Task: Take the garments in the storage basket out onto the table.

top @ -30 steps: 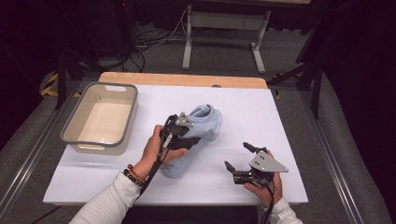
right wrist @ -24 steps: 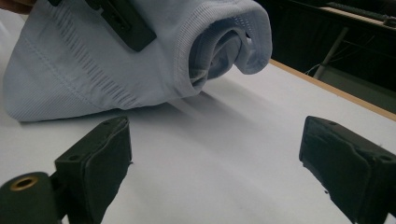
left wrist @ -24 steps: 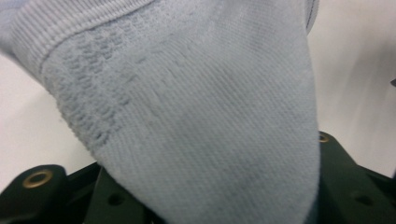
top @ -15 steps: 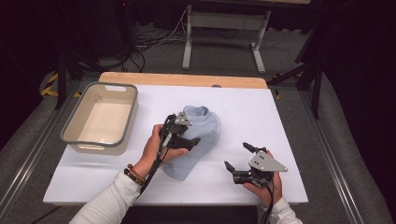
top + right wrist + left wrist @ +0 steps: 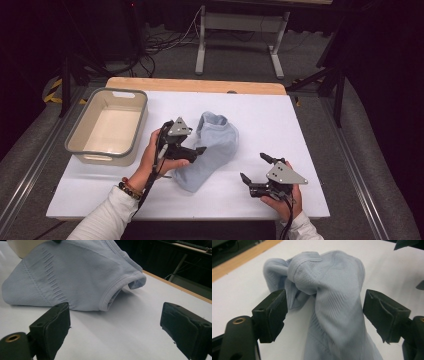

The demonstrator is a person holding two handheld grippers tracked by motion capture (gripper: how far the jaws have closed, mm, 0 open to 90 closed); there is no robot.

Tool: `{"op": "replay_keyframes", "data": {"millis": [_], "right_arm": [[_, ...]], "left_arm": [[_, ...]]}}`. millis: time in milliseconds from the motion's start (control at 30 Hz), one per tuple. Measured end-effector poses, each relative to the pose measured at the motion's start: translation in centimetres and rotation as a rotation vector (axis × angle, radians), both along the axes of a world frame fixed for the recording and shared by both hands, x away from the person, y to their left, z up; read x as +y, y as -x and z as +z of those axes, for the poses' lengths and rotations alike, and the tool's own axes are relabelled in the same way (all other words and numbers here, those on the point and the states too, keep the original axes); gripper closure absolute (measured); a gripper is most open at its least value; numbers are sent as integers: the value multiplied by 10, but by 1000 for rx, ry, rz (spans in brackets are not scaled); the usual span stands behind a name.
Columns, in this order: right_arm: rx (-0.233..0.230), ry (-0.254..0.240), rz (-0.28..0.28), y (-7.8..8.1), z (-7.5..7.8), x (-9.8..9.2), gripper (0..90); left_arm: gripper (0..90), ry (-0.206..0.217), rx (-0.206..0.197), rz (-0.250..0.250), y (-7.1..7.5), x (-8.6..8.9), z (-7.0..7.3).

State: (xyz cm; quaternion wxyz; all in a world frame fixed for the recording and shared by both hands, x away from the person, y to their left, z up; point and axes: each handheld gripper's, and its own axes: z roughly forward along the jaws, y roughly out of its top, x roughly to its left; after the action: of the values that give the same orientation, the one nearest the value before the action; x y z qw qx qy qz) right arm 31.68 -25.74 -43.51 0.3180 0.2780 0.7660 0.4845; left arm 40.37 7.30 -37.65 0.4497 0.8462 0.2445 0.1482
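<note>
A light blue ribbed garment (image 5: 212, 147) lies bunched on the white table (image 5: 280, 120), its hemmed end standing up toward the back. My left gripper (image 5: 197, 152) sits at its left side. In the left gripper view the cloth (image 5: 329, 290) runs between the two jaws with a gap on each side; the jaws have just been opening and the left gripper (image 5: 324, 312) is open. My right gripper (image 5: 253, 167) rests near the front right, open, with bare table between its pads. The right gripper view (image 5: 115, 322) faces the garment's ribbed opening (image 5: 117, 290).
A beige plastic basin (image 5: 80, 132) stands at the table's left, nothing visible inside it. A wooden strip (image 5: 195, 85) edges the far side. Beyond it are a metal stand and cables on the floor.
The left gripper's jaws have opened off the cloth and the hand has drawn back to the left. The raised fold has slumped onto the table. The right gripper has stayed put.
</note>
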Motion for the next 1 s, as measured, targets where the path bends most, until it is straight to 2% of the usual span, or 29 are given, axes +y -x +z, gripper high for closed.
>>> {"op": "replay_keyframes", "data": {"millis": [67,100,200,300,333,400,467,500,533,600,700,733,767,833,900,1000], "right_arm": [[1,-2,1,0,0,0,102],[1,-6,2,0,0,0,108],[9,-33,12,0,1,-1,159],[27,-47,35,-2,2,0,197],[38,-50,44,-2,2,1,209],[56,-47,58,-5,1,3,222],[75,-56,88,-7,1,5,247],[88,-50,99,-10,0,7,257],[88,-50,99,-10,0,7,257],[128,-33,112,-18,-1,12,271],[167,-20,113,-28,-2,15,291],[167,-20,113,-28,-2,15,291],[209,0,119,-35,-4,18,327],[241,12,123,-40,-6,20,334],[261,16,99,-46,-8,21,335],[279,11,95,-51,-10,21,334]], "left_arm": [[210,-5,-15,8,2,3,1],[210,-9,-46,17,5,10,2],[209,11,-71,11,14,24,-2],[210,0,-70,8,17,29,-7],[216,-26,-75,16,20,32,-14],[219,-38,-74,15,21,34,-17],[251,-52,-47,9,22,38,-30],[268,-52,-47,9,22,38,-30],[268,-71,-47,3,22,38,-33],[269,-93,-47,-6,24,37,-39],[270,-96,-39,-9,22,38,-46],[273,-96,-39,-9,22,38,-46],[277,-81,-19,-11,19,40,-50],[290,-75,-1,-10,16,41,-54],[308,-89,14,-7,14,41,-58],[335,-97,32,-15,11,40,-63]]}}
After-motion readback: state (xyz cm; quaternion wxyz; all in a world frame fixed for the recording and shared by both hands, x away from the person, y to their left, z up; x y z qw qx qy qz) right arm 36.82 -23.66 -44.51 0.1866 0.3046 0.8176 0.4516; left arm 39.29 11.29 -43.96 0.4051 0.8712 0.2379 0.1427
